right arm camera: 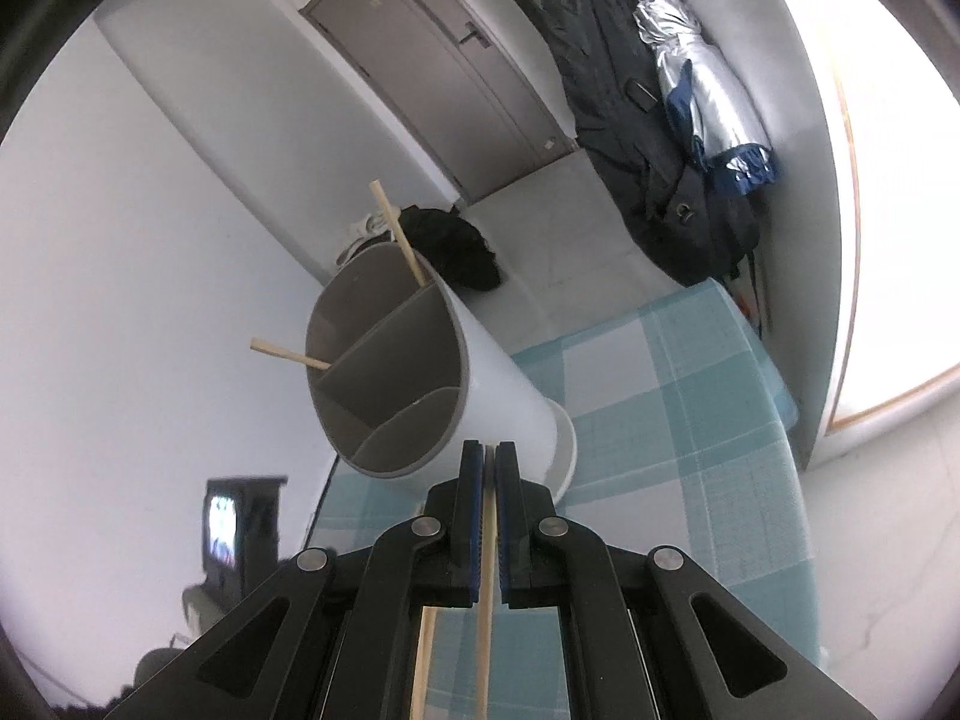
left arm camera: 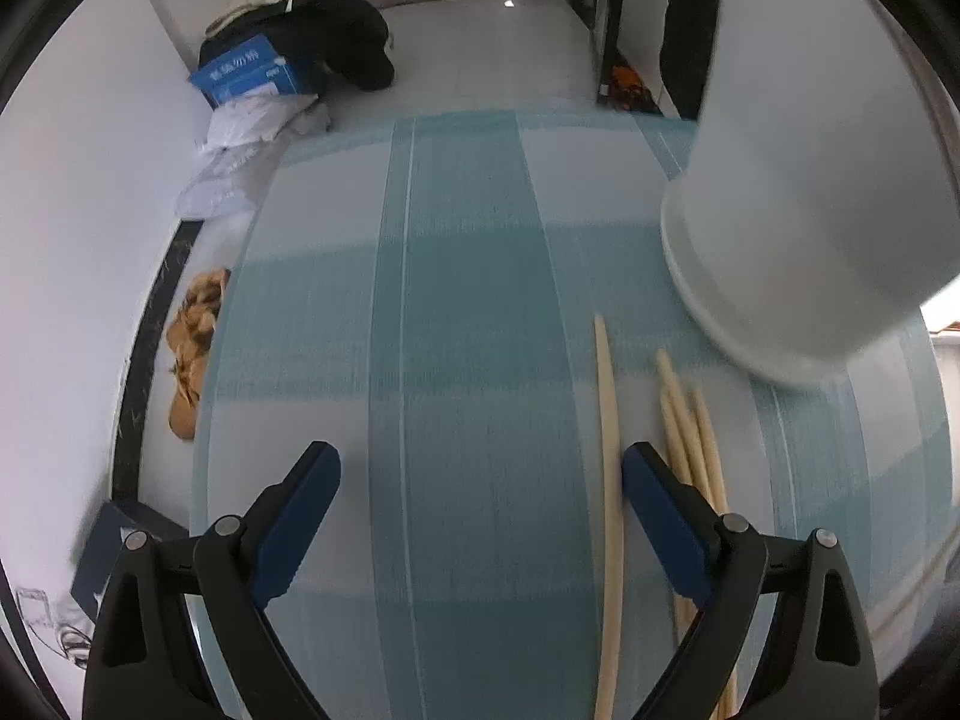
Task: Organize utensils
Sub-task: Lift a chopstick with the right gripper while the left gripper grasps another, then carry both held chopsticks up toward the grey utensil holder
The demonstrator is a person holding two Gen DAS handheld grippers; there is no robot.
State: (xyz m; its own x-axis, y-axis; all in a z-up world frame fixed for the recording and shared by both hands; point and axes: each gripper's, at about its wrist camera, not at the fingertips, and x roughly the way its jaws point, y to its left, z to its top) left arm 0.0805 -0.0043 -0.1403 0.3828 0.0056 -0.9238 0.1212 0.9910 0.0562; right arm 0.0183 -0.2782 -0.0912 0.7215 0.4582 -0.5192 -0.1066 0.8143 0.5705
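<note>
Left wrist view shows the left claw (left arm camera: pixel 480 468) spread wide over the checked desk (left arm camera: pixel 468 276), one loose chopstick (left arm camera: pixel 607 450) between its fingers and more chopsticks (left arm camera: pixel 690 438) just outside the right finger, beside the white holder's (left arm camera: pixel 804 228) base. Only the right wrist view looks into the holder's divided compartments (right arm camera: pixel 384 372), where two chopsticks (right arm camera: pixel 399 234) stick out, and shows the right claw (right arm camera: pixel 489 450) clamped on a held chopstick (right arm camera: pixel 487 570).
</note>
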